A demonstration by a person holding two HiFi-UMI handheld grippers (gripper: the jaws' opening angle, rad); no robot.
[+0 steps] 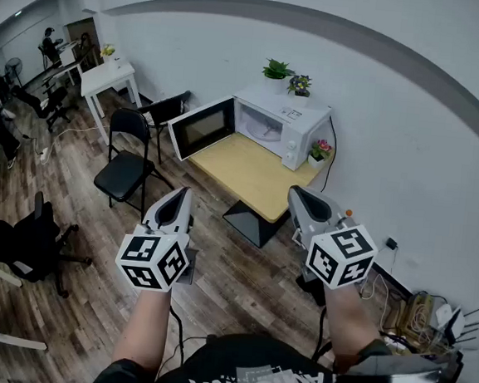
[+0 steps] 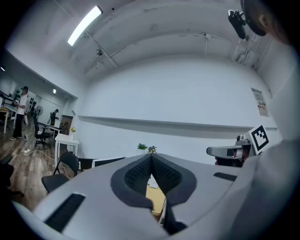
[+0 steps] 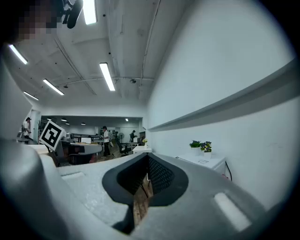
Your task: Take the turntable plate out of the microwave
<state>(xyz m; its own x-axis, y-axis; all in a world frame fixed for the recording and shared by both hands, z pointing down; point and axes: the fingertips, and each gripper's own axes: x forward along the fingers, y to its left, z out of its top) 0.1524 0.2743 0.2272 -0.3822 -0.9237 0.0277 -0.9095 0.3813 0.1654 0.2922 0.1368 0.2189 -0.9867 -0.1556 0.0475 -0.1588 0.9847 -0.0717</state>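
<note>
Standing off from the task: both grippers clenched and empty, plate untouched inside the oven.

The pale round turntable plate (image 1: 260,131) lies flat in the cavity of the white box-shaped microwave (image 1: 293,126), whose dark-windowed door (image 1: 202,127) hangs wide open to the left, on the light wooden bench (image 1: 253,179). The left gripper (image 1: 181,194) and right gripper (image 1: 296,193) are held level, well apart from the bench. Each one's fingers (image 2: 138,174) (image 3: 161,176) are pressed together with nothing between them. Assessment: the plate is probably glass, so stiff, weighty for its size, smooth and breakable. Recommended hold is the near rim, pinched top and bottom, with the second gripper steadying the opposite edge.
</note>
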